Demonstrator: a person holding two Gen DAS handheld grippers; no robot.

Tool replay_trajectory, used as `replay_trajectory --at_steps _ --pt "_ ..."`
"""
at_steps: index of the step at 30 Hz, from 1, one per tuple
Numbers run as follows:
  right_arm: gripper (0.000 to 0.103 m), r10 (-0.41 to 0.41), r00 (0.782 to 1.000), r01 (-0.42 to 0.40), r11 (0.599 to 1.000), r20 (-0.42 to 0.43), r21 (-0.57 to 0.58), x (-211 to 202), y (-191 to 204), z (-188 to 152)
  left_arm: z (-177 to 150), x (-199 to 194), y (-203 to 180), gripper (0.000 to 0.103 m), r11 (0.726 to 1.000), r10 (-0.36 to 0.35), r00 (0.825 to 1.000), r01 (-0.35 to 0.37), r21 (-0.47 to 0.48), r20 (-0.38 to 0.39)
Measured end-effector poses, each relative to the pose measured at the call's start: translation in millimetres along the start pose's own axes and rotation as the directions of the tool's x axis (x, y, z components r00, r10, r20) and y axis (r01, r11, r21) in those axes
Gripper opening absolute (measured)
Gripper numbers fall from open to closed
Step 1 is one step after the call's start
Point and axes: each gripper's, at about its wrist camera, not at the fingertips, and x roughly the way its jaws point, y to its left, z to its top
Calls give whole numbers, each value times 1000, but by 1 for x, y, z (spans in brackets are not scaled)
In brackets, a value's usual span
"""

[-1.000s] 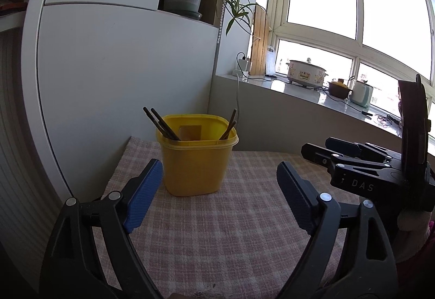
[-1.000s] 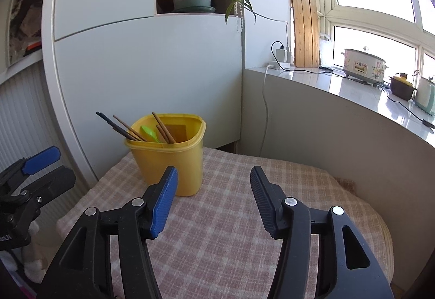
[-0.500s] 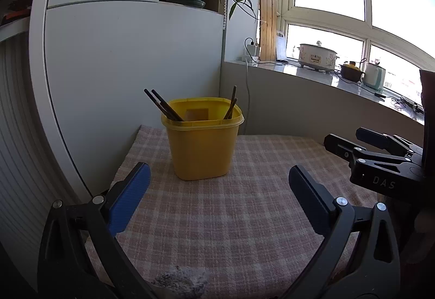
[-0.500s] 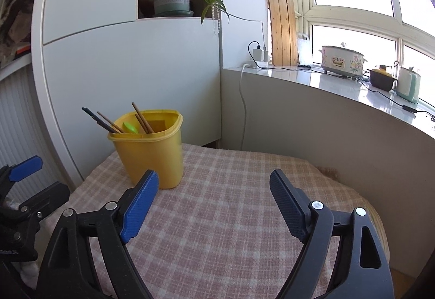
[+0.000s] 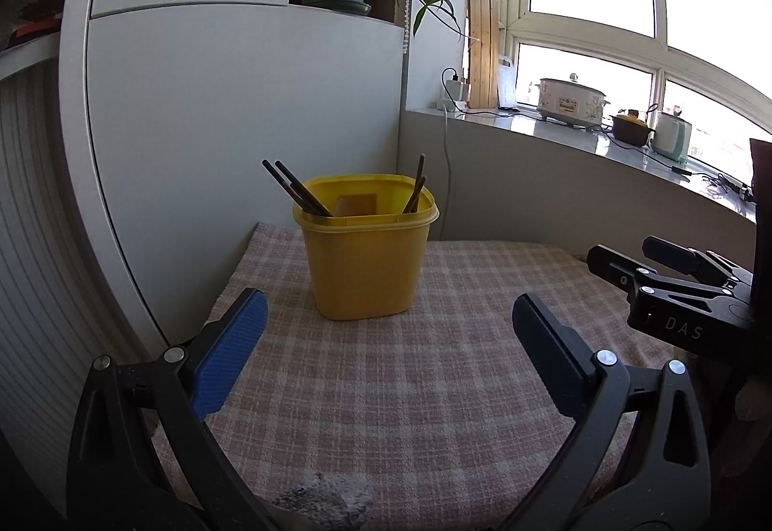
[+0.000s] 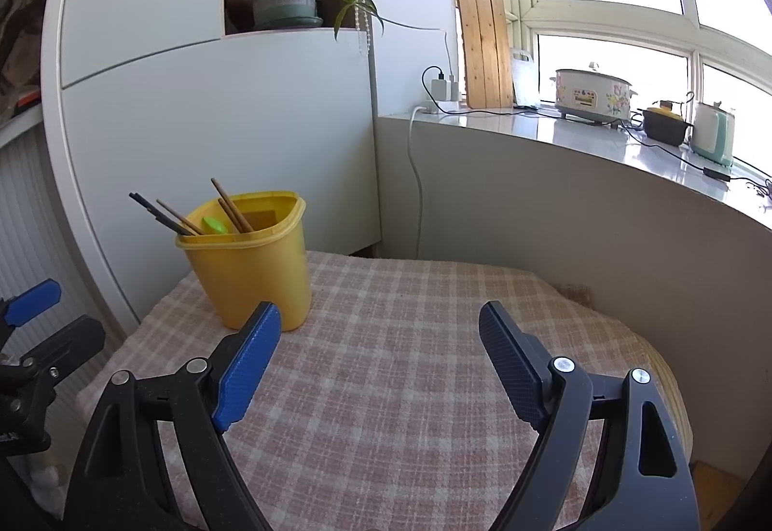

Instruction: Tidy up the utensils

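1. Left gripper (image 5: 386,338): jaws spread wide, nothing between them, hovering above the checked cloth (image 5: 434,386).
2. Right gripper (image 6: 376,357): also parted and empty, alongside the left.
3. Yellow holder (image 5: 364,261) ahead, near the cloth's far left corner, with chopsticks (image 5: 296,191) leaning on its rim and something green (image 6: 215,224) inside.
4. No loose utensil visible on the cloth, so task probably finished; otherwise look beyond the frame before reaching.
5. Keep both tools clear of the leaning sticks; a light, top-heavy holder could tip.
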Motion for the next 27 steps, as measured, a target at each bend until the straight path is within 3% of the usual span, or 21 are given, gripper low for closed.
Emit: replay_trajectory --at_steps 27 --pt "84 5 1000 -5 1000 -28 11 5 0 -3 -1 1 1 103 1000 5 1000 -5 3 -9"
